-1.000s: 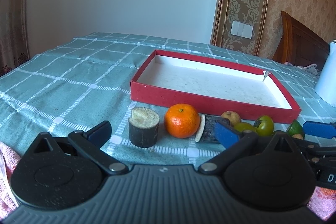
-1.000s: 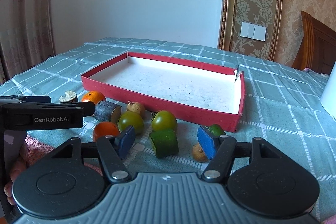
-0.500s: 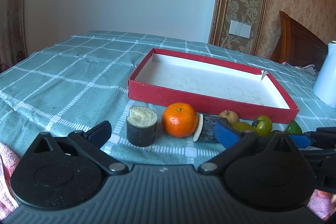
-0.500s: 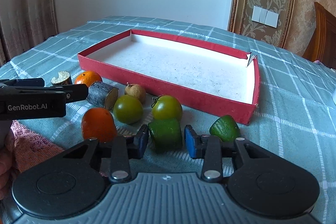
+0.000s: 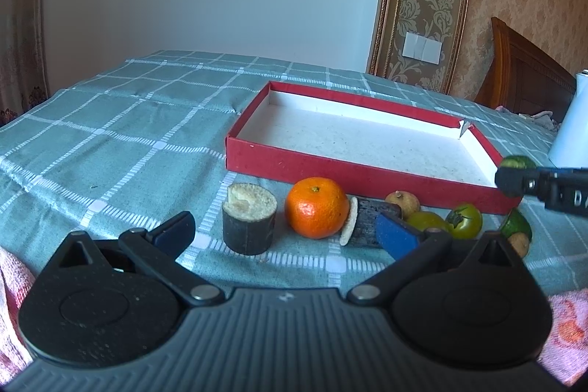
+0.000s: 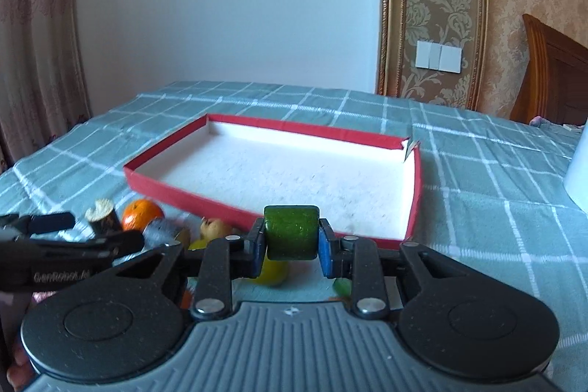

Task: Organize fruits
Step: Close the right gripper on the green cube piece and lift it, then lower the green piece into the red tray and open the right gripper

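We have two fisheye views, each looking forward along its own gripper from just behind the fingers. Our left wrist view sits low over the table, close to the near row of fruit, with the left gripper filling the bottom of the picture and the red tray beyond, seen from its near left corner. Our right wrist view sits higher and further right, the right gripper in its foreground, facing the same tray and the back wall. Both views share the tray, the orange, the checked cloth, the wall switch, and each other's gripper at the edge.
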A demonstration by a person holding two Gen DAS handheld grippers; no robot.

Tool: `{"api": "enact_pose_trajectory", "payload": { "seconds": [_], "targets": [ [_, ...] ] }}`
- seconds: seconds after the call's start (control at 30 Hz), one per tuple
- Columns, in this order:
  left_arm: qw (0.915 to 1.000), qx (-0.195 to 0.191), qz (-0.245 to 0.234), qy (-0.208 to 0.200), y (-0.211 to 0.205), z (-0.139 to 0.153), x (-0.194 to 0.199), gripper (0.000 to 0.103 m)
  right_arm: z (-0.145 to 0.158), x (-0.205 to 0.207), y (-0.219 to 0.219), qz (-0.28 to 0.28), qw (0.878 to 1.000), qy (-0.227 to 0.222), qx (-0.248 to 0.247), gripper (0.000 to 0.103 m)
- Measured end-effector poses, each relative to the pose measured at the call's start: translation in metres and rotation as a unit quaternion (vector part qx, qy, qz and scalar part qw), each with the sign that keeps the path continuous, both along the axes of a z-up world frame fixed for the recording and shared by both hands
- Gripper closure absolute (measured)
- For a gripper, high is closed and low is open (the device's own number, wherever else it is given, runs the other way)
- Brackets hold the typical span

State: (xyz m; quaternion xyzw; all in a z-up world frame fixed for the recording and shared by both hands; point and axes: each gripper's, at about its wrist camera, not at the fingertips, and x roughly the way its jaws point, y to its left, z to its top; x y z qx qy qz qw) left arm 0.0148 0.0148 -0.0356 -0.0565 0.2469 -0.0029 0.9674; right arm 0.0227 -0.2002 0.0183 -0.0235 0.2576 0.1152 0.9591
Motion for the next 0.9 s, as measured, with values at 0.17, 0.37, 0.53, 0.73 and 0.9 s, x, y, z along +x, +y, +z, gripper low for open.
{"api": "enact_pose_trajectory", "payload": {
  "seconds": [0.17,0.37,0.53,0.73,0.9],
  "targets": [
    [1.0000,0.002,0.001,0.004,0.000,0.000,0.001,0.000,0.004,0.035,-0.018,-0.043,0.999,0.000,0.011,0.075],
    [0.9999,0.010,0.000,0.011,-0.002,0.000,0.003,0.000,-0.006,0.061,-0.028,-0.080,0.997,0.010,0.020,0.062],
    [0.9995,0.023,0.000,0.024,-0.003,-0.001,0.006,0.000,-0.018,0.045,-0.045,-0.110,0.990,-0.045,0.077,0.030],
    [0.9988,0.034,-0.006,0.035,-0.001,-0.001,0.001,0.000,-0.016,0.039,-0.054,-0.112,0.986,-0.064,0.104,0.030],
    [0.9987,0.039,-0.026,0.019,0.005,0.000,-0.010,0.000,-0.015,0.037,-0.053,-0.105,0.986,-0.070,0.108,0.030]
  ]
}}
